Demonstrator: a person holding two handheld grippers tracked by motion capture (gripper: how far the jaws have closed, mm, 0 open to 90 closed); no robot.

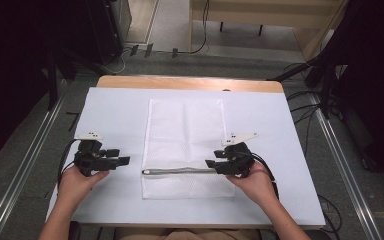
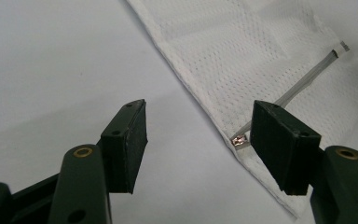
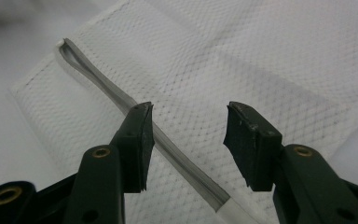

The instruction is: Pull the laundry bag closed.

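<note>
One white mesh bag (image 1: 186,145) lies flat on the table (image 1: 110,115), roughly in the middle of the white sheet covering it. Its long axis runs from 12 o'clock to 6 o'clock in the high view, one short end toward the person and the other toward the far edge. One grey zipper (image 1: 180,171) crosses the bag near its close end, running from 9 o'clock to 3 o'clock, with a small metal end piece (image 2: 239,140) at the bag's left border.

There are two grippers, one in each hand. The left gripper (image 1: 121,156) sits at 9 o'clock of the bag, just off its left edge, fingers (image 2: 126,144) spread apart with nothing between them; in the left gripper view one finger stands just beside the zipper's metal end, over the bag's hem. The right gripper (image 1: 213,159) is at the bag's right edge, at the 3 o'clock end of the zipper. Its fingers (image 3: 137,142) are parted and grasp nothing; in the right gripper view the zipper runs beneath one of them, over the mesh.
</note>
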